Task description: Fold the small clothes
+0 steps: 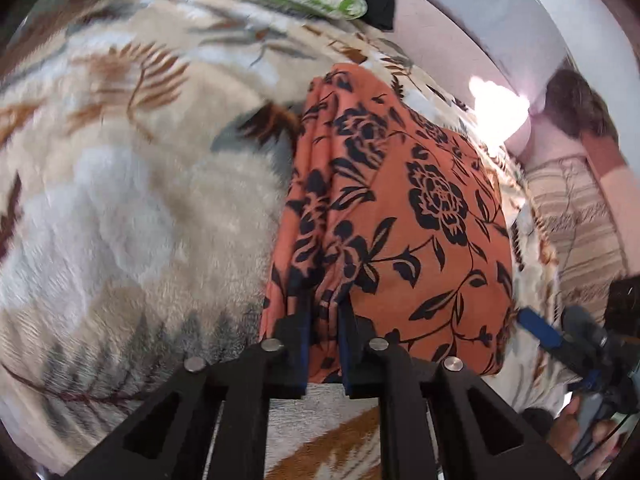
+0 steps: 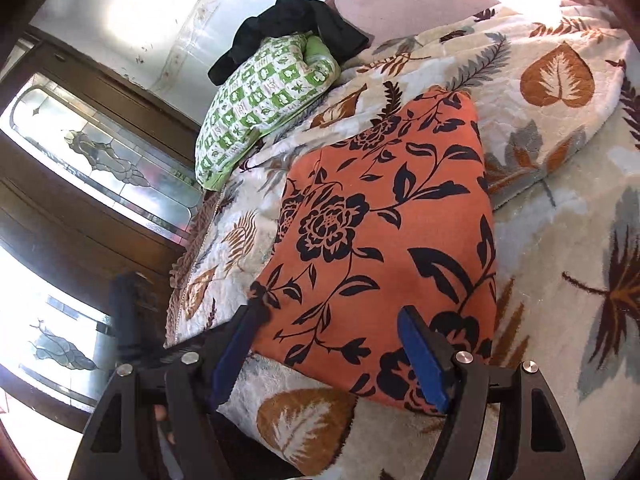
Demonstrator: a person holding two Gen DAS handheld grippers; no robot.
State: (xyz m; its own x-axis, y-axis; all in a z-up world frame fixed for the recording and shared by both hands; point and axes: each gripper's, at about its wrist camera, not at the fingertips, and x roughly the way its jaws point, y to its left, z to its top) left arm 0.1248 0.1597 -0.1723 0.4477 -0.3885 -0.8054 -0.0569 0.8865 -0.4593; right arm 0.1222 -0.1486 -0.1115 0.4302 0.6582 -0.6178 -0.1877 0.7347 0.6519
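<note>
- The left tongs [image 1: 324,320] are nearly closed, their blue pads pinching a bunched edge of the orange flowered garment [image 1: 400,208]; the cloth rises in pleats from between the pads.
- The right tongs [image 2: 332,344] stand wide open with nothing in them. They sit low over the near edge of the garment: one blue pad at its near left corner, the other over the cloth towards its near right corner. Whether the pads touch the fabric I cannot tell.
- The garment is the landmark. It lies on the bed, spread over a leaf-patterned blanket [image 2: 560,200], already looking like a rough rectangle, flat in the right wrist view and gathered only where the left tongs grip it.
- Beyond the garment's far left corner rests a green checked pillow [image 2: 264,100], and a black piece of clothing [image 2: 296,24] is heaped on top of that. To the garment's left, past the bed's edge, are dark wooden doors with patterned glass [image 2: 104,156].
- Step in hand, as I judge it: taking hold of one edge to start another fold, with only one side gripped.
- The next move probably calls for the right tongs to close on their corner, then for both to lift together and carry that edge across the cloth evenly, so it does not bunch or slide on the soft blanket.
</note>
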